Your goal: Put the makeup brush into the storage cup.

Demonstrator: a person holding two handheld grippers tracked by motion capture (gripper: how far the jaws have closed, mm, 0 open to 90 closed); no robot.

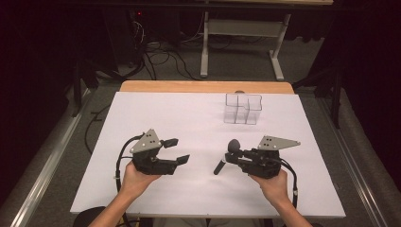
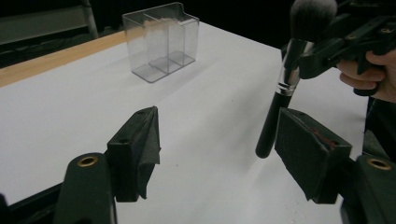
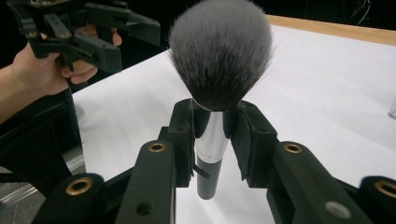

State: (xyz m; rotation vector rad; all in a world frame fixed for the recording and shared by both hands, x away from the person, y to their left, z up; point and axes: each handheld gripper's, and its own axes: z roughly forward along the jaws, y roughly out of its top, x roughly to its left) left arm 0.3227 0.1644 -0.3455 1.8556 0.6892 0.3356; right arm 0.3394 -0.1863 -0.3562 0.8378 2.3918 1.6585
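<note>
Black-handled brush (image 3: 219, 60), grey-tipped bristles

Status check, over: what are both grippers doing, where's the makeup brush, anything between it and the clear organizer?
Right gripper shut on makeup brush. Left gripper open, holding nothing. Path to clear organizer unobstructed.
</note>
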